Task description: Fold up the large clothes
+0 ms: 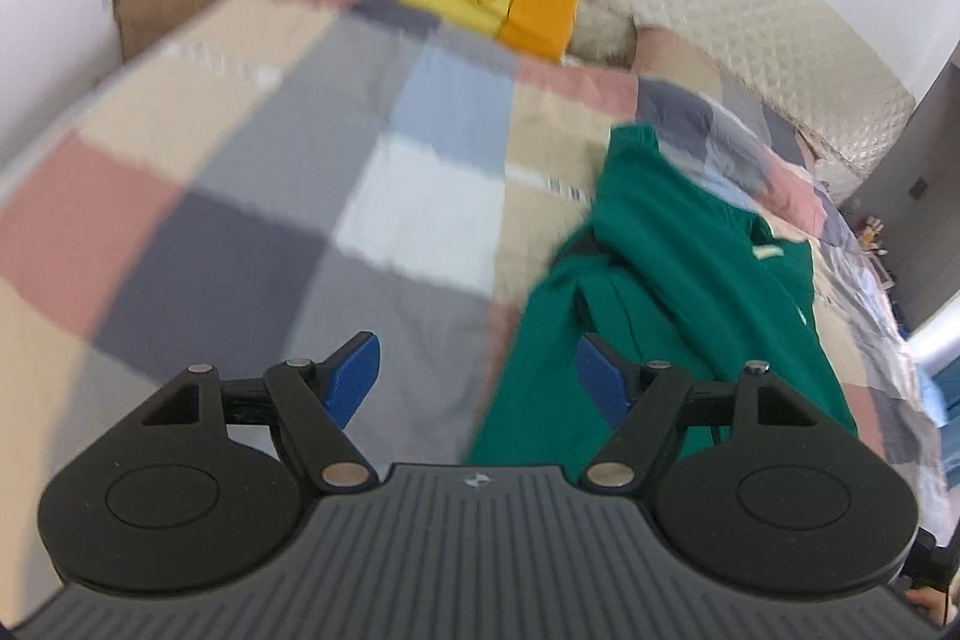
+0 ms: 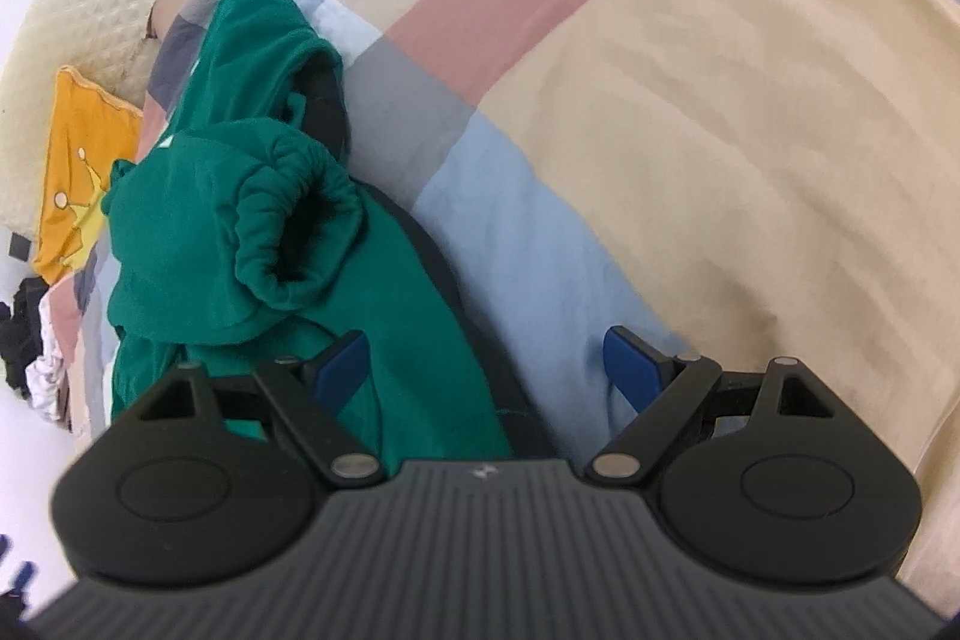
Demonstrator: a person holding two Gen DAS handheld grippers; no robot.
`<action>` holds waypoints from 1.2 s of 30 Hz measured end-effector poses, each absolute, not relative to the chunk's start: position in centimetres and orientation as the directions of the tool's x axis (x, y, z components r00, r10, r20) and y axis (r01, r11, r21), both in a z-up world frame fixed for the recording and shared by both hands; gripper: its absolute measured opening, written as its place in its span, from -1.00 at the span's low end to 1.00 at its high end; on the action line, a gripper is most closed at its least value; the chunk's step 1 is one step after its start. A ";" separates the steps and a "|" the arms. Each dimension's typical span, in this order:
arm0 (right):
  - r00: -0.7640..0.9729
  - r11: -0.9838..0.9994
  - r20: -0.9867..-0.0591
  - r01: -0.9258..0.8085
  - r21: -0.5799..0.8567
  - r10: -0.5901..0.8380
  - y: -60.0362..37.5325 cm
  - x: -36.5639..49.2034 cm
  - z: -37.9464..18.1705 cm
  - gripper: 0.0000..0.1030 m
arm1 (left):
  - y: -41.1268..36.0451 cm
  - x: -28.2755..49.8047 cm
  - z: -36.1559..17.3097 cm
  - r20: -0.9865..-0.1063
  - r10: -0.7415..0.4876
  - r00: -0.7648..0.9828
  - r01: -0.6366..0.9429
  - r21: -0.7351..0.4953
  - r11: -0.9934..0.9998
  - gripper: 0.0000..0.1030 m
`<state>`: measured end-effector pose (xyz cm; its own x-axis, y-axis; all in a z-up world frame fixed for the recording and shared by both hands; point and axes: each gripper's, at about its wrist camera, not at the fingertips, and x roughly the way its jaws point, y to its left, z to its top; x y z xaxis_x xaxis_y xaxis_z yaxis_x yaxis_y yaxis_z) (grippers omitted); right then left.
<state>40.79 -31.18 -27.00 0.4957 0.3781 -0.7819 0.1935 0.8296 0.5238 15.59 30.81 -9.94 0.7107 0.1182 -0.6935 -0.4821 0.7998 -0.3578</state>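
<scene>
Both claws gape over crumpled green sweatshirt (image 2: pixel 252 220); nothing gripped.

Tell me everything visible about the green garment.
The green garment is a soft, fleece-like top lying crumpled on the patchwork bedcover. One sleeve with a gathered elastic cuff curls up on top, its opening dark. Dark lining shows at the folds and small pale marks show on the fabric. Neither gripper grips it.

Both our grippers open, tilted down

Our left gripper (image 1: pixel 477 382) points downward with its blue pads (image 1: pixel 354 379) spread wide and nothing pinched between them. Our right gripper (image 2: pixel 489 376) tilts down likewise, jaws wide apart, pads (image 2: pixel 630 370) pressing on nothing.
</scene>
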 end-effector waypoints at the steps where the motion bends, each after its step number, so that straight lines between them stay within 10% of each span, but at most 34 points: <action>1: 0.483 0.831 -0.786 0.189 0.523 0.385 -31.2 40.8 -27.0 0.67 | 30.7 15.7 -11.2 -0.699 0.098 0.709 -0.480 -0.376 0.793 0.50; 13: 0.306 0.892 -0.845 -0.028 0.452 0.438 -30.2 41.7 -26.9 0.67 | 28.9 16.5 -23.5 -0.760 -0.045 0.649 -0.481 -0.455 0.749 0.50; 19: 0.426 0.760 -0.748 0.185 0.623 0.509 -32.7 40.9 -29.6 0.73 | 29.5 16.7 -26.9 -0.748 -0.079 0.659 -0.496 -0.511 0.702 0.50; 36: 0.514 0.592 -0.551 0.099 0.800 0.658 -32.5 39.1 -27.7 0.74 | 30.7 15.6 -27.2 -0.628 -0.190 0.755 -0.416 -0.682 0.601 0.53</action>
